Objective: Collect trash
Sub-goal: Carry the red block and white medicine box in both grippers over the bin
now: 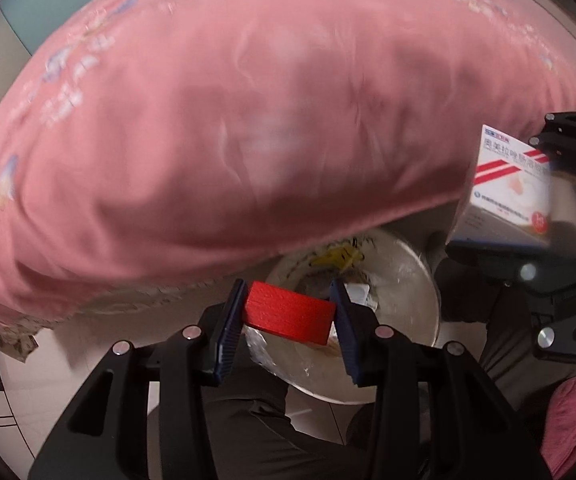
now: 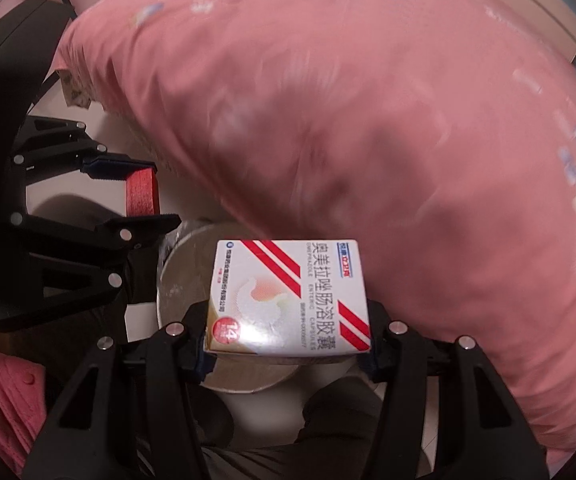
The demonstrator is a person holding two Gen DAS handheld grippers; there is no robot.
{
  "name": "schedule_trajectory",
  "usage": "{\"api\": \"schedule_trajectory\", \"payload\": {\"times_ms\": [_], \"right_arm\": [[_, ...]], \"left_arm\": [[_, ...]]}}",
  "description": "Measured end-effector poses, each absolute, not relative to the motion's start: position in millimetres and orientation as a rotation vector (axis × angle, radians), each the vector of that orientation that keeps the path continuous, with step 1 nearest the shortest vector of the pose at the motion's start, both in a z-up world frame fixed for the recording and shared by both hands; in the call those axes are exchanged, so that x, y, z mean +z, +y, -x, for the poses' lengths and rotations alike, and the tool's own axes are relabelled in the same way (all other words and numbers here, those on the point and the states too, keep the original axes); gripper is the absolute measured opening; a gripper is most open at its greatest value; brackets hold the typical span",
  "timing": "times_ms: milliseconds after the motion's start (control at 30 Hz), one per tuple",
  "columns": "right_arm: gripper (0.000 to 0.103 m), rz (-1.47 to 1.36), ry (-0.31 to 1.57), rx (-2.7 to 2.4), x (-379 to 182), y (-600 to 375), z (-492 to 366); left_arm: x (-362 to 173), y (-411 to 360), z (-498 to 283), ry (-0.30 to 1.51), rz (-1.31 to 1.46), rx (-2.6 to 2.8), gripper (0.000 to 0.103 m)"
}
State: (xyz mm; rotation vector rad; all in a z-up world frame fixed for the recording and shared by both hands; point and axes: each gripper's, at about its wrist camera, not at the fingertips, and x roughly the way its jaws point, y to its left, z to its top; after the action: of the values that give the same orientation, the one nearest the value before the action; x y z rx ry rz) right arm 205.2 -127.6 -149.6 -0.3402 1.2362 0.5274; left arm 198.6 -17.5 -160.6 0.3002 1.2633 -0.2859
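Observation:
My left gripper is shut on a red block and holds it above a round bin lined with clear plastic, with some trash inside. My right gripper is shut on a white medicine box with red stripes and holds it over the same bin. The box also shows at the right of the left wrist view. The left gripper with the red block shows at the left of the right wrist view.
A bed with a pink cover fills the space beyond the bin, its edge overhanging close to it; it also shows in the right wrist view. The person's dark trouser legs and pink slippers are below. Pale tiled floor lies around.

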Motion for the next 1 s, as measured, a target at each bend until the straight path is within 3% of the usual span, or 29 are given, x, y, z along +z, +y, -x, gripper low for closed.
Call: {"api": "schedule_trajectory", "payload": {"times_ms": [1000], "right_arm": [[0.055, 0.209, 1.599, 0.579, -321.5, -108.5, -186.0]], "left_arm": [[-313.6, -16.3, -203.2, 1.566, -0.149, -0.254, 0.045]]}}
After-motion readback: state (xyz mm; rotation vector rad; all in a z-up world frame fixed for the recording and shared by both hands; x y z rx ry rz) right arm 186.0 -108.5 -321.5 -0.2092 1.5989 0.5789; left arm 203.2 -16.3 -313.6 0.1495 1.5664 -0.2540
